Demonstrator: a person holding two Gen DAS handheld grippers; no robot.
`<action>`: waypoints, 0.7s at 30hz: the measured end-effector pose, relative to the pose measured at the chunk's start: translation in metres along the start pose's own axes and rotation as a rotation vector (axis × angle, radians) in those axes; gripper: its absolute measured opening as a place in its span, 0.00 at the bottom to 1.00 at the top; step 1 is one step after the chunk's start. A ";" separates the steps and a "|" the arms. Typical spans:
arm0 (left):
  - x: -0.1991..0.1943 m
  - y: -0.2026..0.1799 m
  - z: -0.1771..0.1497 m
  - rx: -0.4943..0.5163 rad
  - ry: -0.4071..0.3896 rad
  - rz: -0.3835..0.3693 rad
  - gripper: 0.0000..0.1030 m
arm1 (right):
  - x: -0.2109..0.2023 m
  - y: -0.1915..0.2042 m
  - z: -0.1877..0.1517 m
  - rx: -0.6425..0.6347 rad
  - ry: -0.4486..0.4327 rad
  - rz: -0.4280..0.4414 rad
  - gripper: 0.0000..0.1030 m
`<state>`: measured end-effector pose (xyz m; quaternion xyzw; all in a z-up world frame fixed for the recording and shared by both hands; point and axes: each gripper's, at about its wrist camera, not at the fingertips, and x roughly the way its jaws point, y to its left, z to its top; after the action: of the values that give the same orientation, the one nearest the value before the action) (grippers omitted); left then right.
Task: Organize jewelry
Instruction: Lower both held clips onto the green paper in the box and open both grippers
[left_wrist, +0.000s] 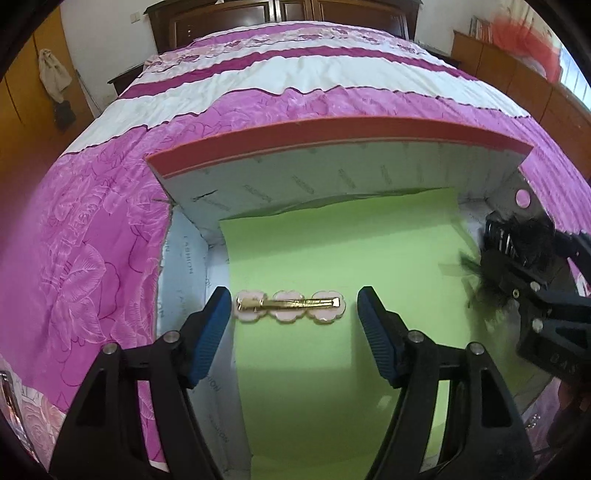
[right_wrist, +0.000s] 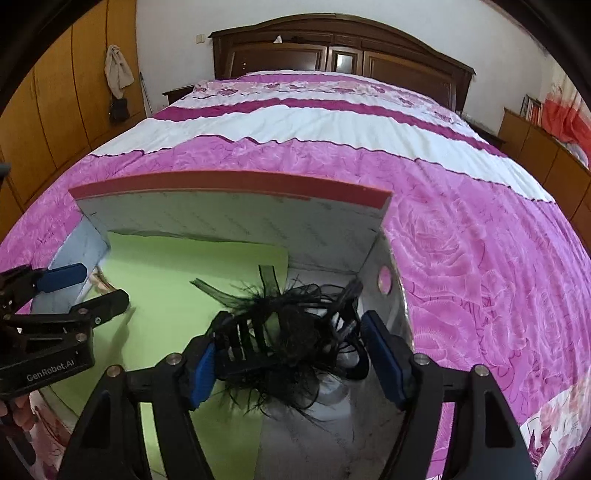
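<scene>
A pink flower hair clip (left_wrist: 290, 306) with a gold bar lies on the green paper (left_wrist: 332, 258) that lines the open box (left_wrist: 332, 144). My left gripper (left_wrist: 291, 325) is open, its blue pads on either side of the clip, not touching it. My right gripper (right_wrist: 291, 354) has its jaws around a black feathered claw clip (right_wrist: 280, 339) over the box's right side; the left pad touches it, the right pad stands slightly off. The right gripper also shows in the left wrist view (left_wrist: 517, 266), and the left gripper in the right wrist view (right_wrist: 85, 288).
The box sits on a bed with a pink and white floral cover (right_wrist: 461, 240). Its raised lid (right_wrist: 229, 184) has a red edge and stands at the back. A dark wooden headboard (right_wrist: 340, 51) and wooden cupboards (right_wrist: 55, 110) stand beyond.
</scene>
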<state>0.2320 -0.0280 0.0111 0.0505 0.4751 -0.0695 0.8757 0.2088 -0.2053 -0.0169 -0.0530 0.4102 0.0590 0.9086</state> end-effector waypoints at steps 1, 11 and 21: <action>0.000 -0.001 0.001 0.005 0.004 -0.001 0.63 | 0.000 0.001 -0.001 -0.005 0.004 0.001 0.80; -0.015 0.001 0.002 -0.029 -0.014 -0.068 0.65 | -0.022 0.003 0.001 -0.007 -0.026 0.051 0.82; -0.045 0.008 0.001 -0.057 -0.048 -0.166 0.65 | -0.069 0.001 0.002 0.028 -0.113 0.119 0.86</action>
<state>0.2100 -0.0172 0.0492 -0.0155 0.4581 -0.1296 0.8793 0.1645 -0.2084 0.0362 -0.0123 0.3613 0.1099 0.9259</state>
